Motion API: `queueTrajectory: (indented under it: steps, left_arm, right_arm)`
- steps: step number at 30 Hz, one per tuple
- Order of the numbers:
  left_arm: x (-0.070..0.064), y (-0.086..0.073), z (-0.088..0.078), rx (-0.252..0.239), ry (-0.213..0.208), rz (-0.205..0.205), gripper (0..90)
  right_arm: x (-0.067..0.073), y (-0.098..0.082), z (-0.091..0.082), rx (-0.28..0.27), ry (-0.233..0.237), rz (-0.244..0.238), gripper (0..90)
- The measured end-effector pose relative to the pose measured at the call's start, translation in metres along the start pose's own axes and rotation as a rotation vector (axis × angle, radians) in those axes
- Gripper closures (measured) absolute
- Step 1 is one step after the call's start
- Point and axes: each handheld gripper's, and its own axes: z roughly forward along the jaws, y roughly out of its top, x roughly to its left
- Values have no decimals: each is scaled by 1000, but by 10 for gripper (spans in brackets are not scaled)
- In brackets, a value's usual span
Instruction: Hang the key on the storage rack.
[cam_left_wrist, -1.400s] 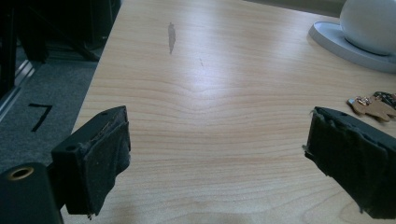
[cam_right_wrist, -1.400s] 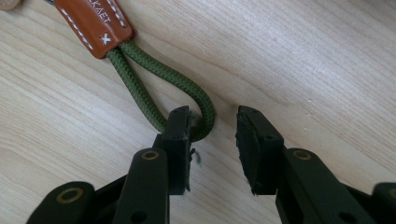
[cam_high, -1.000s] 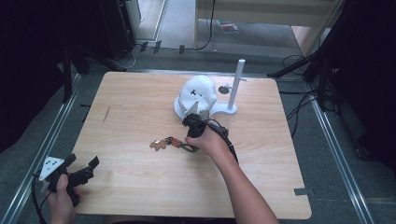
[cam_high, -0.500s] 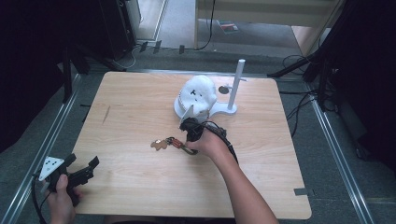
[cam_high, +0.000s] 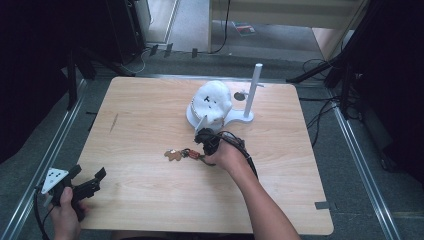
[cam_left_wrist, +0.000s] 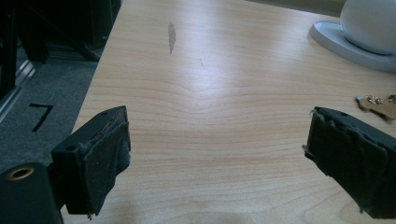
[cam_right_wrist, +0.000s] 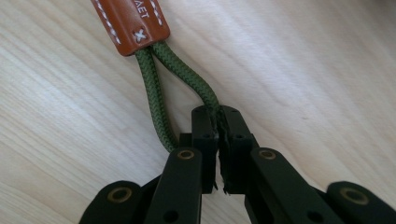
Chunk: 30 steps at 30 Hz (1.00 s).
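Observation:
A keychain lies mid-table: a green cord loop, a brown stitched leather tag and a tan charm. My right gripper points down at the keychain's right end. Its jaws have just been closing and now pinch one strand of the green loop, as the right gripper view shows close up. My left gripper rests at the table's near-left corner, held in a hand. Seen from its own camera, the left gripper has wide-apart jaws with bare wood between them.
A white dome-shaped object sits on a white base with an upright white post at the back centre. A small dark scuff marks the wood at the left. Metal rails and cables run around the table.
The right gripper's jaws have come together on the green cord loop while the hand barely shifted. The keychain and the left gripper have stayed put.

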Motion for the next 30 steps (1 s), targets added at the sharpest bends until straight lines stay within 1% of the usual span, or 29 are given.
queueTrajectory:
  steps: [2,3,4,6,7,9,15,17,18,19,21,23,24,27,29,30]
  left_arm:
    - [0,0,0,1,0,0,72]
    - [0,0,0,1,0,1,72]
    - [0,0,1,1,-1,1,72]
    - [0,0,1,3,-1,3,72]
    - [0,0,1,4,-1,4,72]
    - [0,0,1,3,0,5,72]
    - [0,0,1,1,2,4,72]
    - [0,0,1,2,2,3,72]
    - [0,0,1,3,2,3,72]
    - [0,0,1,3,2,3,72]
    - [0,0,1,3,2,2,72]
    - [0,0,1,3,2,1,72]
    - [0,0,1,3,3,1,72]
    - [0,0,1,3,3,0,72]
    - [0,0,1,2,3,0,72]
    - [0,0,1,2,4,-1,72]
  right_arm:
    - [-6,-2,-6,-26,10,13,877]
    - [-9,-4,-11,-38,18,9,877]
    - [-11,-5,-17,-45,19,16,877]
    - [-16,-8,-29,-58,13,11,877]
    - [-17,-9,-35,-59,8,23,878]
    - [-21,-11,-46,-69,4,28,878]
    - [-33,-17,-74,-94,-6,44,878]
    - [-36,-18,-79,-94,-11,48,878]
    - [-37,-19,-83,-89,-8,59,878]
    - [-38,-19,-84,-94,-10,50,878]
    - [-41,-20,-90,-89,-6,74,878]
    - [-44,-21,-96,-83,-1,77,878]
    - [-44,-21,-98,-78,1,91,878]
    - [-48,-22,-106,-86,-6,92,878]
    - [-50,-22,-114,-87,-8,104,878]
    - [-51,-23,-116,-93,-10,99,878]
